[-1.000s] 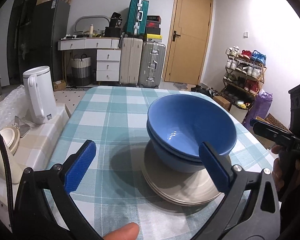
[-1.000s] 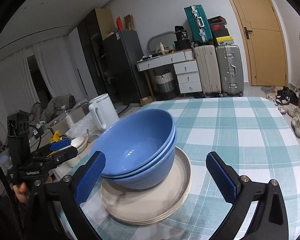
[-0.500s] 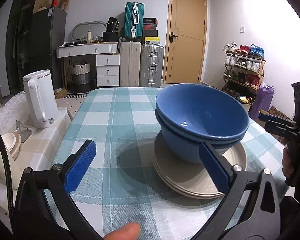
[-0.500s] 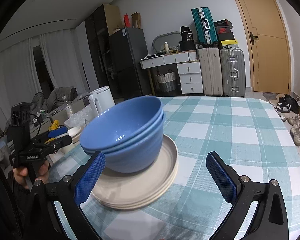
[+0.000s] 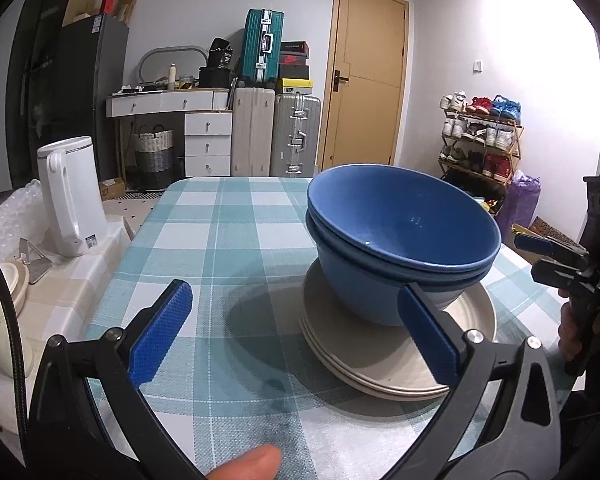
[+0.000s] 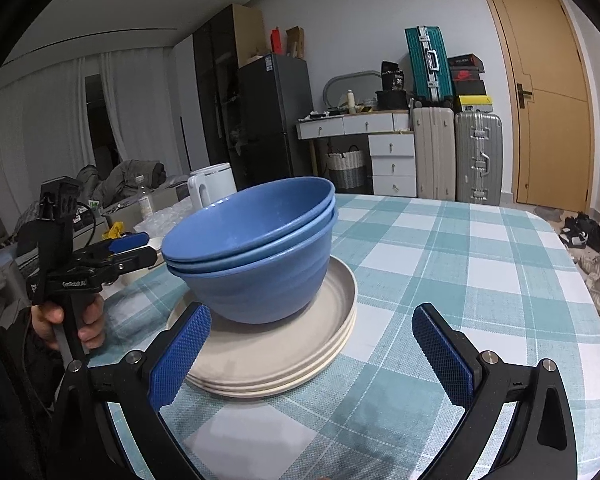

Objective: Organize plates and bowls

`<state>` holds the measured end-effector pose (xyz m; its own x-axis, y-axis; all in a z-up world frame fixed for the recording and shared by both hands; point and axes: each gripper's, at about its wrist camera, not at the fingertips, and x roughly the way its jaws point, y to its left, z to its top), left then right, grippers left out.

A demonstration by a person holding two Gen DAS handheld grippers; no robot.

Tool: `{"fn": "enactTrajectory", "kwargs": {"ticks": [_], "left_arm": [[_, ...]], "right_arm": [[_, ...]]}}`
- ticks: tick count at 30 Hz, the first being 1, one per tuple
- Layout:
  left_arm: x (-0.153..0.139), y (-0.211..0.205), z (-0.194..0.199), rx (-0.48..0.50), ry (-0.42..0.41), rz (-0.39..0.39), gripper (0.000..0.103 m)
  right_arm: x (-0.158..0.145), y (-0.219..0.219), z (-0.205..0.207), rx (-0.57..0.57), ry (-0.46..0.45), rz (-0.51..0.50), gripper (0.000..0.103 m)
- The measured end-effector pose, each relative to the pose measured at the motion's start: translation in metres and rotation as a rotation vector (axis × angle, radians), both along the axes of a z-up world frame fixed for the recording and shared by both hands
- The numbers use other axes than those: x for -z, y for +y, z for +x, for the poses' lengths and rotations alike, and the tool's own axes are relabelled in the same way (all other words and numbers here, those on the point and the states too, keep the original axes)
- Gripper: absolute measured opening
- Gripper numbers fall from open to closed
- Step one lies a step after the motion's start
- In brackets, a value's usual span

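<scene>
Where the checked teal-and-white tablecloth (image 5: 236, 240) is widest, the stack sits: two blue bowls (image 5: 400, 236) nested one in the other, on a pile of beige plates (image 5: 384, 364). Bowls are deep, glossy inside w/ small light glints, rims offset a bit so the lower one's edge shows as a second band under the top rim. Plates are flat, matte cream, w/ low raised rims; at least three edges show in the pile. Bowls sit off-centre on the top plate, toward 11 o'clock in the left wrist view, leaving bare plate at 5 o'clock.

Left gripper (image 5: 296, 334) is released, blue pads wide apart, holding nothing; its right pad overlaps the bowls' lower side in the picture, but whether it touches them I can't tell. Stack lies at approx 1 o'clock from it. A fingertip (image 5: 246, 462) shows at 6 o'clock of the frame.

Right gripper (image 6: 312, 352) is likewise released, empty; stack at 11 o'clock from it, left pad in front of the plates' near edge, contact unclear.

White electric kettle (image 5: 70, 196) stands on a side surface at 9 o'clock, well apart from the stack. Suitcases (image 5: 276, 132) and wooden door (image 5: 364, 80) at 12 o'clock, beyond the table.
</scene>
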<state>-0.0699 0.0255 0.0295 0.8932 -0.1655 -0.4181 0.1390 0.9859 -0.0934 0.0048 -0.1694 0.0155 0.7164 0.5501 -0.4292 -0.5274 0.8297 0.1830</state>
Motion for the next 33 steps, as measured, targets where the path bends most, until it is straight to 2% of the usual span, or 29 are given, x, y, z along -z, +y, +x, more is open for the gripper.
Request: {"fn": "enactTrajectory", "kwargs": {"ticks": [33], "left_arm": [[-0.0026, -0.0015, -0.0055, 0.013, -0.032, 0.019, 0.103]], "right_arm": [[0.0026, -0.0013, 0.0017, -0.011, -0.008, 0.015, 0.103]]}}
